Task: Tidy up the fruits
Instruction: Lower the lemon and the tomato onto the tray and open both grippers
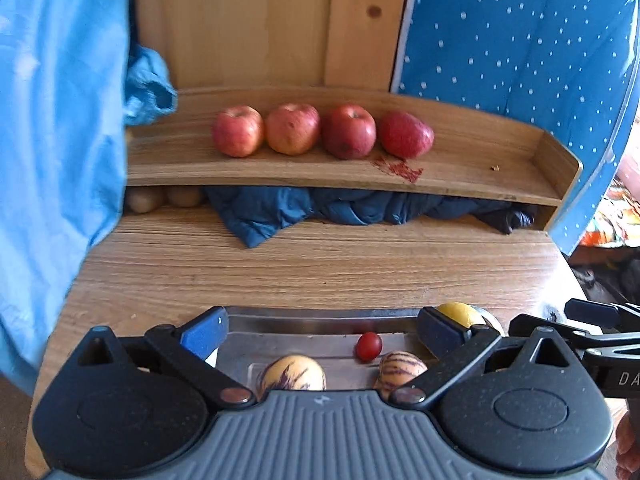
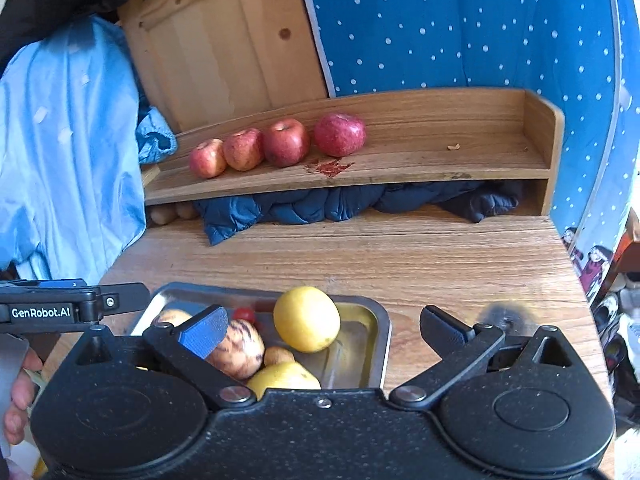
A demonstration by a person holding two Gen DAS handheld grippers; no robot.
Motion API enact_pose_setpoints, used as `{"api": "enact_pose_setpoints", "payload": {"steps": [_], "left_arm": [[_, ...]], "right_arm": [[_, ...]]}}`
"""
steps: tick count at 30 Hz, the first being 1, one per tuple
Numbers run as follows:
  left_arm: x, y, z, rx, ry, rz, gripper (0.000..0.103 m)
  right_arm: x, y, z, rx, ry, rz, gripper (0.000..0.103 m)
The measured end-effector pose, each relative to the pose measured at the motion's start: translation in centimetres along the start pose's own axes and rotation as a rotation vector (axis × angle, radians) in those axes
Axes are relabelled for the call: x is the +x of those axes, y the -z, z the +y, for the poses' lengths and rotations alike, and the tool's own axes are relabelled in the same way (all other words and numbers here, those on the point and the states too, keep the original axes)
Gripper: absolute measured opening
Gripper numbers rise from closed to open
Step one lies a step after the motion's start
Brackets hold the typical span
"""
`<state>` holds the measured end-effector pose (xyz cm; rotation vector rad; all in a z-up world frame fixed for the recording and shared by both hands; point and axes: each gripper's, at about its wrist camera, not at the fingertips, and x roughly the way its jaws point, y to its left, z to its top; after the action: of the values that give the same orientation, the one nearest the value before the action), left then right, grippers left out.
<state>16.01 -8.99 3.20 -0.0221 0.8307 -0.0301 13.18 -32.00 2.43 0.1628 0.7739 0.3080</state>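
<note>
Four apples (image 1: 320,130) in a row on shelf (image 1: 480,160); tray (image 2: 376,320) of fruit on bench (image 2: 400,256); both grippers' jaws spread, empty.

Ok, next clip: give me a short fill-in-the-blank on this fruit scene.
1. The shelf holds ____ apples in a row.
2. The cherry tomato lies in a ____ tray.
3. Both grippers, left and right, have their jaws ____.
4. Under the shelf is a dark ____ cloth.

Missing: four; metal; open; blue
</note>
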Motion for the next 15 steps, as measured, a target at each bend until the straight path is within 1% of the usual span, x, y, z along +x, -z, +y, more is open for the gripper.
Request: {"api": "enact_pose_setpoints", "payload": {"steps": [4, 9, 12, 15], "left_arm": [[-2.1, 1.8, -0.8, -0.021, -0.04, -0.036, 0.102], [-4.1, 4.3, -1.1, -0.068, -0.078, -0.049, 0.102], [-5.3, 5.3, -1.0, -0.082, -0.095, -0.062, 0.102], [-6.2, 6.0, -0.7, -0.082, -0.108, -0.058, 0.102]], "right_arm": [[-1.5, 1.2, 0.1, -0.033, 0.001, -0.009, 0.102], [-2.6, 2.1, 0.7, -0.051, -0.01, -0.014, 0.102], [-2.7, 2.7, 1.4, -0.065, -0.005, -0.021, 0.102], [-2.9, 3.2, 2.0, -0.068, 0.0, -0.029, 0.102]]}}
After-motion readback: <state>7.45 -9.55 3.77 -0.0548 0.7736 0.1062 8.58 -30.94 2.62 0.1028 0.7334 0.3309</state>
